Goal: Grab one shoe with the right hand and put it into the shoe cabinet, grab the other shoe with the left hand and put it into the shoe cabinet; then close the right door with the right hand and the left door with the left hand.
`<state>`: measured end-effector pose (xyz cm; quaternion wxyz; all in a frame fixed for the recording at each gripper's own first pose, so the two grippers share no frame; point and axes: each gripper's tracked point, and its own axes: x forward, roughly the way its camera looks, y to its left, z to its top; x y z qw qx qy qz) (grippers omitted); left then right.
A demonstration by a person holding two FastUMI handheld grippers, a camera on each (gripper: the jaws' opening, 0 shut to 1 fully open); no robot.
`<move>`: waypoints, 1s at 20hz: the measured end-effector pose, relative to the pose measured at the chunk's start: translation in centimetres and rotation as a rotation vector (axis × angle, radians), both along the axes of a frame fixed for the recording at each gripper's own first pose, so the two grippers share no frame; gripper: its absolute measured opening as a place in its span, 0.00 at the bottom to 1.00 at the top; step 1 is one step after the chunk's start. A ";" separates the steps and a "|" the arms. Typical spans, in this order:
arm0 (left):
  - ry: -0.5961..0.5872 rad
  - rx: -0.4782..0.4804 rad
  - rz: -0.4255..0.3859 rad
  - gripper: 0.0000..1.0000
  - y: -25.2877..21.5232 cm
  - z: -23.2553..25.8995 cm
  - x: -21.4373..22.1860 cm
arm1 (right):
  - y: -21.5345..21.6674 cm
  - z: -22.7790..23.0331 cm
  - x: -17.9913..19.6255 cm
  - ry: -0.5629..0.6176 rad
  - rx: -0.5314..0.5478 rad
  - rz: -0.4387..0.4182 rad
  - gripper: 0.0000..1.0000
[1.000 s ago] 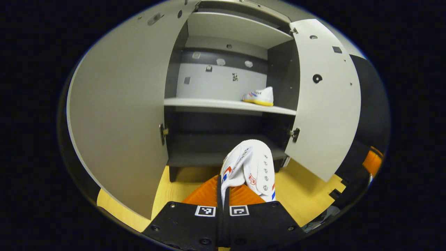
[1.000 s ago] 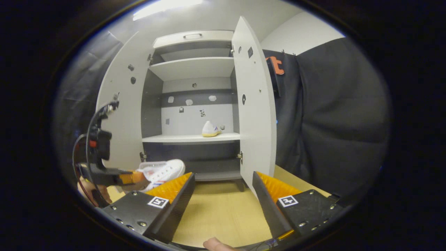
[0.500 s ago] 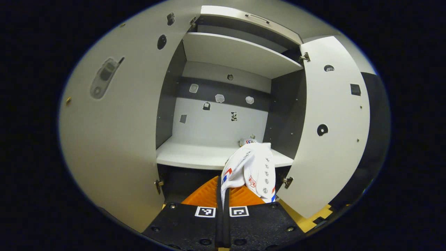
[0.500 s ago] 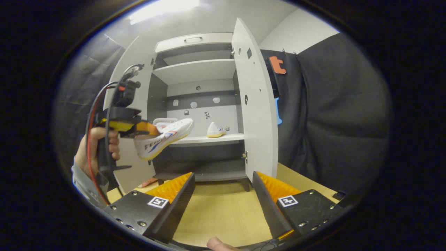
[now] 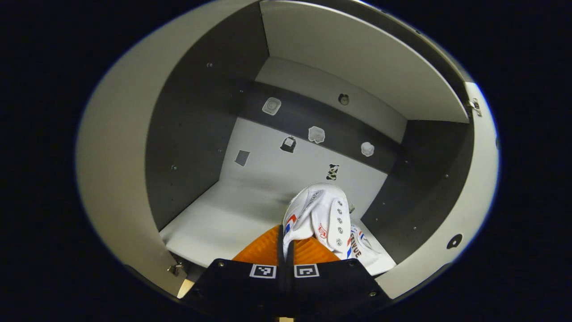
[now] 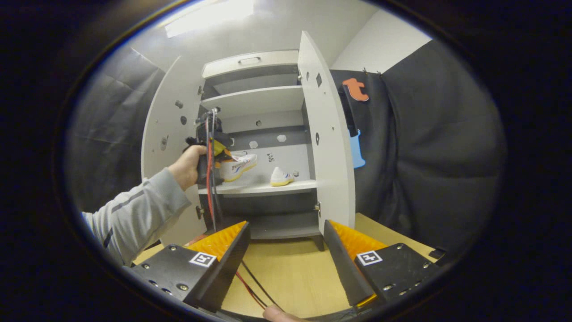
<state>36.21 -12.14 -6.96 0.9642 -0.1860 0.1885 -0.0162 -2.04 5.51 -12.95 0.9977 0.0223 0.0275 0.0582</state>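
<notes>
My left gripper [image 5: 286, 241] is shut on the heel end of a white shoe [image 5: 319, 212] with red and blue marks, held over the pale middle shelf [image 5: 219, 219] inside the cabinet. The second white shoe [image 5: 363, 248] lies on that shelf just right of and below the held one. From the right gripper view, the left gripper [image 6: 222, 154] and its shoe [image 6: 240, 163] are in the cabinet opening, left of the yellow-soled shoe [image 6: 281, 177] on the shelf. My right gripper [image 6: 286, 228] stands open and holds nothing, well back from the cabinet.
Both doors stand open: the right door [image 6: 328, 147] edge-on toward me, the left door [image 6: 167, 143] behind a grey sleeve [image 6: 134, 214]. A wooden surface [image 6: 290, 268] runs up to the cabinet, with a cable [image 6: 250, 286] across it. An upper shelf [image 5: 357, 58] hangs overhead.
The left gripper has risen and moved forward, carrying its shoe from in front of the cabinet into the middle compartment. The right gripper has stayed open and almost still.
</notes>
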 end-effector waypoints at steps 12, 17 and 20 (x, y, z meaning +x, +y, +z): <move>0.098 0.238 0.108 0.01 3.9 -6.0 6.7 | 0.4 -0.3 0.7 0.000 0.015 0.016 0.98; 0.115 0.336 0.028 0.24 3.1 -5.5 6.4 | 0.2 0.3 0.3 -0.011 -0.002 0.004 0.98; 0.147 0.391 -0.008 0.57 3.4 -5.4 5.2 | 0.0 1.0 -0.3 -0.029 -0.002 -0.005 0.98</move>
